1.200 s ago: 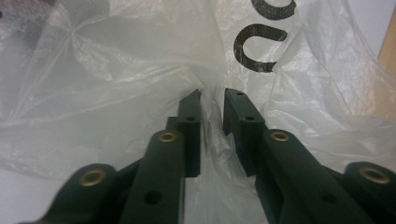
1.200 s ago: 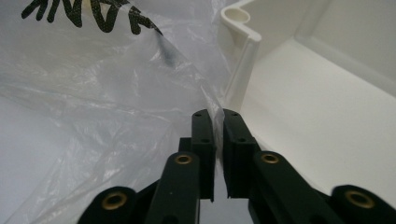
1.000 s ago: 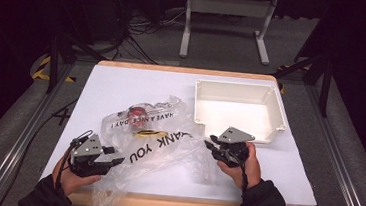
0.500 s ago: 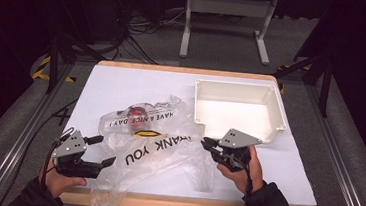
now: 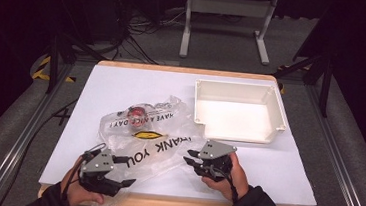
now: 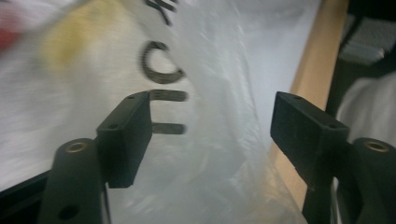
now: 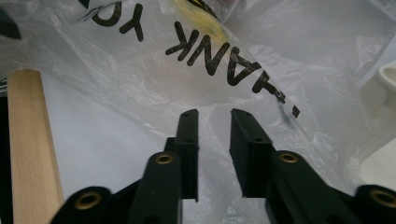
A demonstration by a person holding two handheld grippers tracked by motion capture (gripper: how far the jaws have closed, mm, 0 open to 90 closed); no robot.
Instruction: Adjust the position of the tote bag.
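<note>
The clear plastic bag (image 5: 143,137) with black "THANK YOU" letters lay flat and crinkled on the white table (image 5: 285,172), between the two grippers. A small red thing (image 5: 135,113) sat inside it, on the side far from both grippers. Part of the bag hung over the table's wooden front edge (image 5: 177,205), close beside the left gripper.

The left gripper (image 5: 122,170) was low at the near left corner, right by that wooden edge, with little room behind it. Its jaws pointed sideways toward the right gripper. They stood wide apart and had just been closing a little. In the left gripper view the bag (image 6: 210,93) lay under and between the jaws, but the pads (image 6: 126,135) did not squeeze it. The hand (image 5: 75,191) held the gripper from behind, and the sleeve came in from the bottom.

The right gripper (image 5: 191,161) sat by the bag's right edge, pointing left. Its jaws had just been opening a little, and a narrow gap showed between them. In the right gripper view the bag (image 7: 140,79) lay just ahead and under the tips, but I could not tell if they pinched it. The right hand (image 5: 229,180) wrapped around the gripper.

The white tray (image 5: 276,108) stood just beyond the right gripper, near the bag's far right corner. Bare table lay to the right gripper's right, with lots of room.
</note>
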